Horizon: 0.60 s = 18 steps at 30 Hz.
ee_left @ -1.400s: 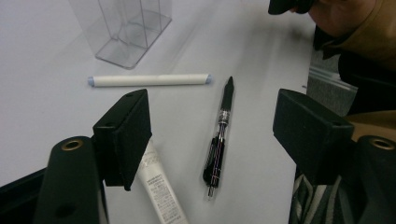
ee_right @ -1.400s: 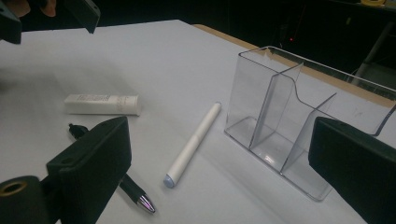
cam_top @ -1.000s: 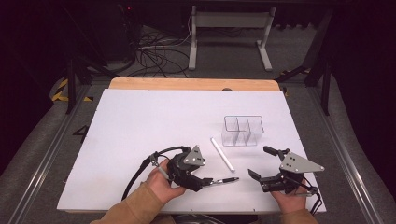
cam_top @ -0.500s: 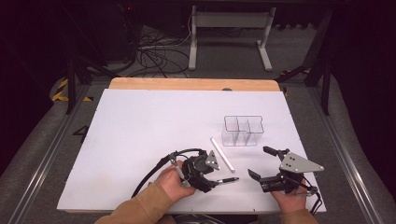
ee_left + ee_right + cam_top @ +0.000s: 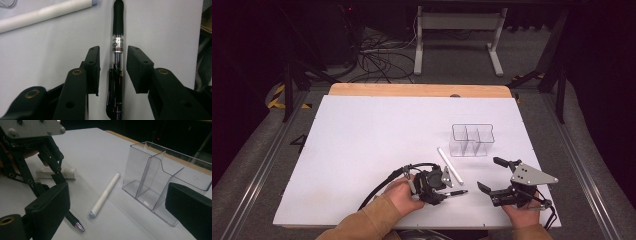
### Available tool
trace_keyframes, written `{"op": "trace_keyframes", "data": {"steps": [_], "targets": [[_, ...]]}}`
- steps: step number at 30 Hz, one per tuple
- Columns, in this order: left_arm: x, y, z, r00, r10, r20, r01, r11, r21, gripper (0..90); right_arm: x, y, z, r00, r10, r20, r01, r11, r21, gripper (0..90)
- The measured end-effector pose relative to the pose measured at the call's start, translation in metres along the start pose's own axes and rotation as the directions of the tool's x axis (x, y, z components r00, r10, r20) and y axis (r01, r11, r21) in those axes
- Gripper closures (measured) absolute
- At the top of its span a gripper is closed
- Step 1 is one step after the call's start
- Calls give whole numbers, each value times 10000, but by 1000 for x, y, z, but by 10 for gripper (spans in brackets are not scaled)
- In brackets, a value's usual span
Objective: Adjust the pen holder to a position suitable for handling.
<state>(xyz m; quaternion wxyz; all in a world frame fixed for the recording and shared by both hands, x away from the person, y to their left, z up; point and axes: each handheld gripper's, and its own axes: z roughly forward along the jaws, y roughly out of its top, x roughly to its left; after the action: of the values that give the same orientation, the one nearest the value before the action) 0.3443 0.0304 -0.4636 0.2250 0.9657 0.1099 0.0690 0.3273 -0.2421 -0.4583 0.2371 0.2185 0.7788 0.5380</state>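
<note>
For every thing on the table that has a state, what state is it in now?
Black pen: lying flat, between the left claw's pads, not yet pressed.
Left claw: open, jaws have just been closing around the pen.
Right claw: open, holding nothing.
White pen: lying flat, untouched.
Clear organizer: upright, compartments empty.
White tube: lying flat.

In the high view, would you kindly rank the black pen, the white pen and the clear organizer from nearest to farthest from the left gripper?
1. Black pen: lying between the left gripper jaws, which have just been closing but not yet pressing it.
2. White pen: just beyond, lying diagonally on the table.
3. Clear organizer: farthest, up and to the right.
</note>
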Motion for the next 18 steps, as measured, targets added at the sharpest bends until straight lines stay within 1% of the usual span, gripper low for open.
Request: {"op": "trace_keyframes", "data": {"steps": [1, 3, 4, 7, 12, 13, 14, 16, 18], "targets": [[0, 1, 1, 9999, 120, 2, -120, 9999, 49, 653, 0, 0, 0, 10000, -4, -1, 4, 10000, -3, 62], [-1, 1, 3, 10000, 60, -72, -59, 9999, 144, 661, 0, 0, 0, 10000, -2, 3, 2, 10000, -24, 62], [-1, 2, 6, 9994, 316, -169, -311, 9991, 293, 667, 0, 0, 0, 10000, 11, -4, -11, 10000, -17, 62], [-1, 3, 7, 9993, 364, -87, -361, 9988, 340, 683, 0, 0, 0, 10000, 0, -19, 0, 10000, -14, 62], [-1, 4, 8, 9992, 377, 155, -383, 9986, 376, 753, 0, -1, 0, 10000, -34, -27, 34, 10000, 0, 62], [-1, 4, 8, 9990, 403, 168, -409, 9985, 367, 784, 0, -1, 0, 10000, -30, -36, 30, 10000, -1, 62], [-2, 4, 8, 9991, 409, 142, -414, 9985, 353, 787, 0, -1, 0, 10000, -8, -45, 8, 10000, 12, 62], [-3, 4, 8, 9985, 550, 69, -552, 9977, 398, 791, 0, -1, 0, 10000, -11, -45, 11, 10000, 11, 62], [-4, 4, 8, 9985, 543, 40, -544, 9977, 405, 793, 1, -1, 0, 10000, -9, -47, 9, 10000, 14, 62]]}}
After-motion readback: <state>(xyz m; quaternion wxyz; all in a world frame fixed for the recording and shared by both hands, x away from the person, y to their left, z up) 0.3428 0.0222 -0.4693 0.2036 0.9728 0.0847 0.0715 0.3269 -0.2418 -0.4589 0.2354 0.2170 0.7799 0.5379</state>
